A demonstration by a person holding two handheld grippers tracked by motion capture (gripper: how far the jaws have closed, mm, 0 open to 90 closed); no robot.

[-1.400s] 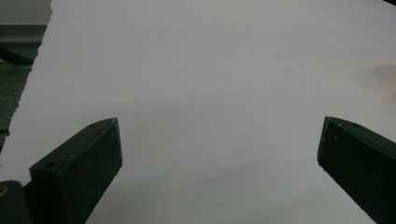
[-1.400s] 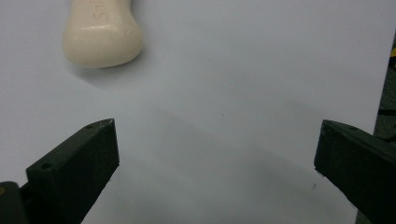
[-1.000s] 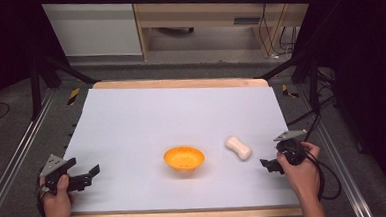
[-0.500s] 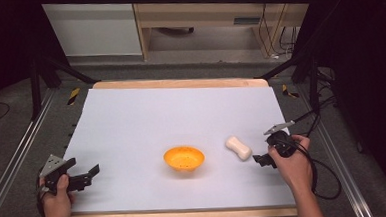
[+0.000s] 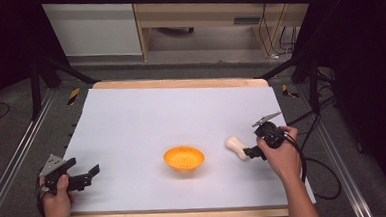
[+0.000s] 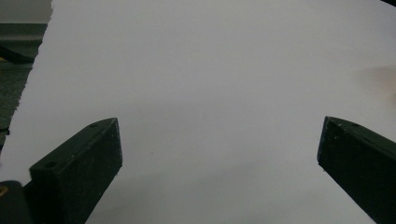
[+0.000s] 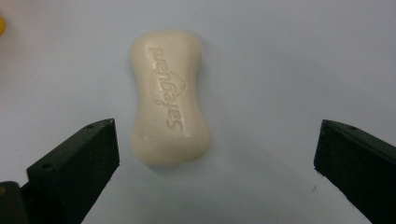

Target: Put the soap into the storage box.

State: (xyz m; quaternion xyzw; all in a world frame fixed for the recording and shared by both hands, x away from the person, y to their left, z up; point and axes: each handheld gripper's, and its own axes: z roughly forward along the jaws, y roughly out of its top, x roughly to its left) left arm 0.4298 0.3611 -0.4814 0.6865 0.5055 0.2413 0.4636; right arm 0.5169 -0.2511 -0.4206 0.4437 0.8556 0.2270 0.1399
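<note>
Centrally placed on the white surface [image 5: 181, 114] is an orange bowl [image 5: 184, 158]; just to its right, apart from it, lies a cream bar of soap [image 5: 237, 148], flat on its broad face and stamped "Safeguard" on top. The right tool [image 5: 251, 153] sits at the near end of the bar, jaws spread wide. In the right gripper view the soap [image 7: 169, 98] lies ahead of the right tool [image 7: 217, 154], nearer the left jaw than the right, with neither jaw touching it. The left tool [image 5: 87, 175] rests low at the near left part of the surface, well apart from both objects; in the left gripper view the left tool [image 6: 219, 154] stands equally wide over bare white sheet, holding nothing.

Handling, as judged: the bar is probably rigid and light, so it should not deform under the jaws, but its smooth, rounded faces are likely slippery and may squirt out under a hard pinch. The narrowed waist at mid-length offers the best hold, since the bulging ends would keep the jaws from sliding off lengthwise. The long axis runs roughly along the line of approach, so the jaws would close across the short width once centred on the waist.
</note>
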